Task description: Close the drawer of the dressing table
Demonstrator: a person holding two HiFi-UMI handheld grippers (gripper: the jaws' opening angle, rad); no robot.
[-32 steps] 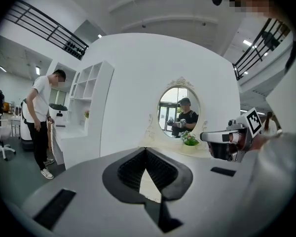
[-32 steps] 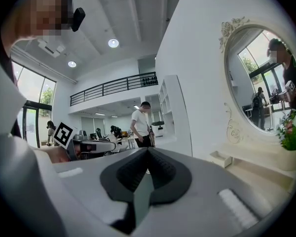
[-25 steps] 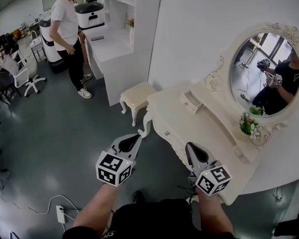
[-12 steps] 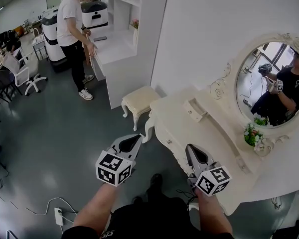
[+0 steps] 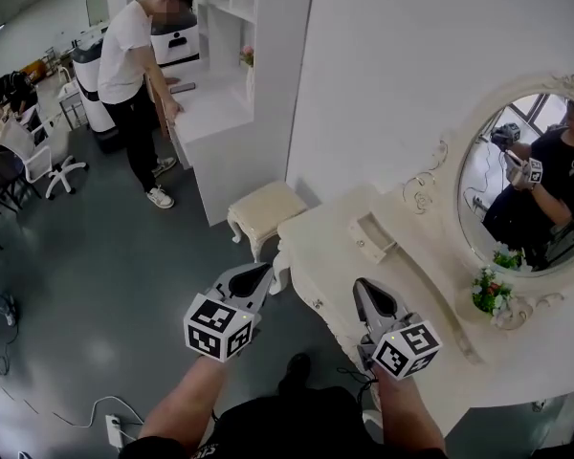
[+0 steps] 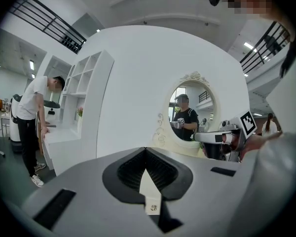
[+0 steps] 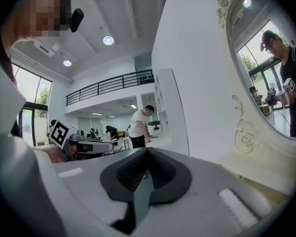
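The cream dressing table (image 5: 402, 285) with its oval mirror (image 5: 531, 180) stands against the white wall at the right of the head view. A small drawer (image 5: 370, 236) in the low shelf on its top stands pulled out. My left gripper (image 5: 264, 270) is shut and empty, hanging over the floor just left of the table's front corner. My right gripper (image 5: 361, 286) is also shut and empty, over the table's front edge, short of the drawer. The left gripper view shows its shut jaws with the mirror (image 6: 190, 113) ahead. In the right gripper view the mirror (image 7: 271, 78) is at the right.
A cream stool (image 5: 261, 208) stands left of the table. A person in a white shirt (image 5: 134, 65) leans at a white desk and shelf unit (image 5: 220, 103) further back. Office chairs (image 5: 24, 156) stand at the far left, and a flower pot (image 5: 490, 293) sits on the tabletop.
The head view has shifted along the dressing table, and both grippers have been carried with it. The table and the mirror sit a little nearer. Both grippers stay shut.
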